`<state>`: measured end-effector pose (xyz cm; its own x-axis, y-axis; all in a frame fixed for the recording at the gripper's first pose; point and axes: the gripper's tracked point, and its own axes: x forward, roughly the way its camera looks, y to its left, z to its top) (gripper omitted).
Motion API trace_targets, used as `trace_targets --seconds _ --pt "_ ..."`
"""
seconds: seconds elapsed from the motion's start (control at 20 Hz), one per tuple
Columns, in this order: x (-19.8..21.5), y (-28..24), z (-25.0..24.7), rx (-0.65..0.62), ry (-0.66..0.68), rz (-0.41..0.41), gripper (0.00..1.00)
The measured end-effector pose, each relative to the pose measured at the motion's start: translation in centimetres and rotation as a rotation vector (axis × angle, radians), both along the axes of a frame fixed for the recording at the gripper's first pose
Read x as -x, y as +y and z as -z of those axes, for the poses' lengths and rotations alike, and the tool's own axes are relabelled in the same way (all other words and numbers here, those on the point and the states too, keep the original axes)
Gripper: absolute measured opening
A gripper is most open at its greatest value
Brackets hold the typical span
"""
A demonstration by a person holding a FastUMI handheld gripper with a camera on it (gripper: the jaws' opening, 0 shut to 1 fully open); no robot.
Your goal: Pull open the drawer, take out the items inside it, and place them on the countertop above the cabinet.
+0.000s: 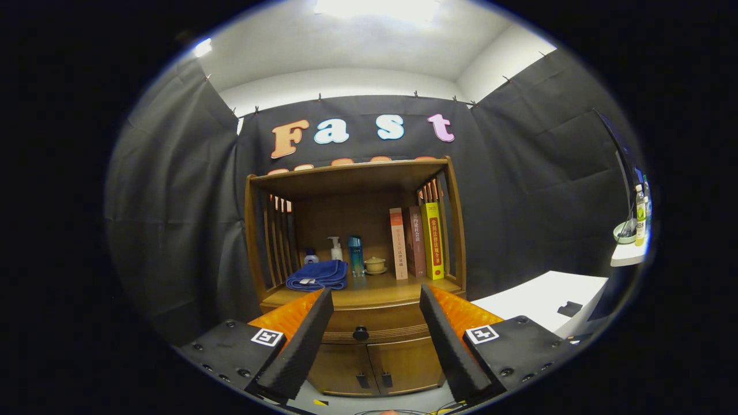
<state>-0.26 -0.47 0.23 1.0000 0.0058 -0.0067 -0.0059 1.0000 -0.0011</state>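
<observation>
In the gripper view the tongs (376, 300) are spread wide apart and grip nothing; their two fingers (304, 340) frame the front of a wooden cabinet (357, 271) that stands beyond them against the black cloth wall.

The drawer (369, 325) sits closed in the cabinet's front, just under the counter (369, 291). Its round dark knob (361, 333) lies between the two fingers, well ahead of them and untouched. Below the drawer are two small doors (375, 363), each with a dark handle near the middle seam.

On the counter above the drawer, a folded blue towel (318, 275) lies toward the cabinet's left side. Behind the towel stand a small bottle with a dark cap (311, 257), a white pump bottle (335, 249) and a tall blue bottle (356, 255). Just right of the blue bottle is a small lidded ceramic cup (375, 265). Further right, three books stand upright against the cabinet's right side rail: a pale one with an orange top (398, 243), a brown one (415, 241) and a yellow one (432, 239).

To the right of the cabinet, apart from it, is a white table (542, 300) with a small dark object (569, 308) on it.
</observation>
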Motion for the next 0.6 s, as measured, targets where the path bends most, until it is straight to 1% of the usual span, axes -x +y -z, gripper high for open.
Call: trace_targets --seconds 0.3,0.4,0.6 --pt "0.1 -0.1 0.4 -0.011 -0.002 0.007 0.99" --pt "-0.3 0.5 1.0 -0.026 0.011 -0.007 0.99" --pt "-2.5 2.3 2.4 -0.001 0.006 -0.038 0.98"
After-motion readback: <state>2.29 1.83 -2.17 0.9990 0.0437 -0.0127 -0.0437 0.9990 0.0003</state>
